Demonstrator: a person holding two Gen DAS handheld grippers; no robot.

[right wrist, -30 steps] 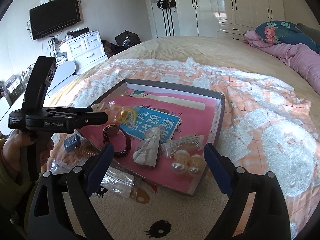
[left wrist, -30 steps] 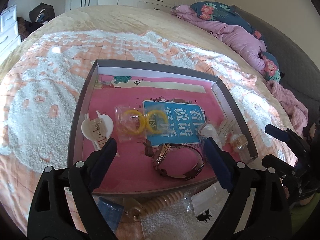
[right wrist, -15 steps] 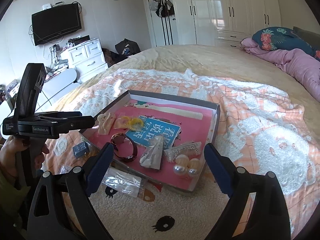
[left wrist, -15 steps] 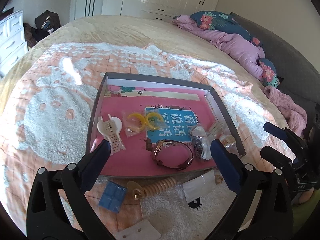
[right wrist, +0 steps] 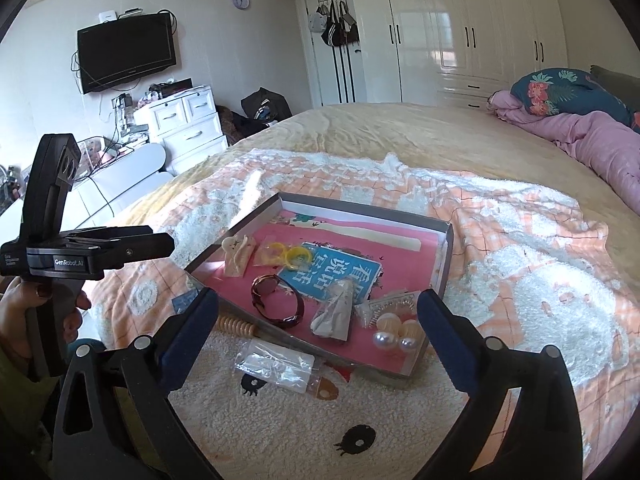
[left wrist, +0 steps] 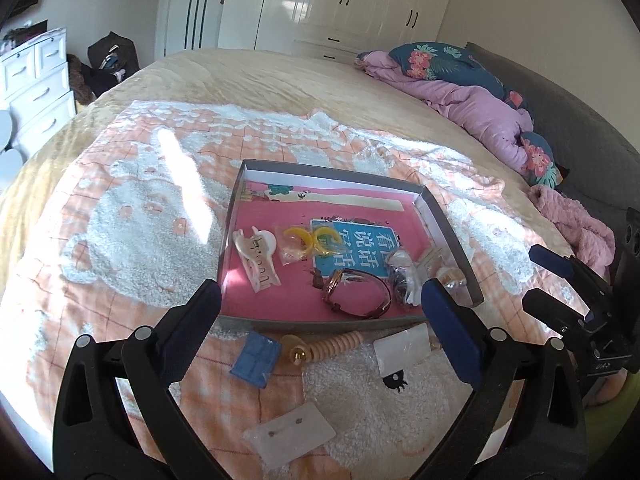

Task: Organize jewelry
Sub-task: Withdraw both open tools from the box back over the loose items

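Both claws gape wide and empty, the left claw (left wrist: 320,316) and right claw (right wrist: 318,320) hovering above the bed. Ahead of them the jewelry tray (left wrist: 452,228) holds a watch (left wrist: 356,294); a blue card (left wrist: 256,358) lies below the left claw.

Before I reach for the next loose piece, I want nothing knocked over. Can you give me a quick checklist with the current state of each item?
1. left gripper open and empty: ok.
2. right gripper open and empty: ok.
3. All jewelry in the tray: not ok; the blue square piece, beaded clip and earring card lie on the blanket.
4. Free room on the tray floor: ok.
5. Watch lying flat inside the tray: ok.
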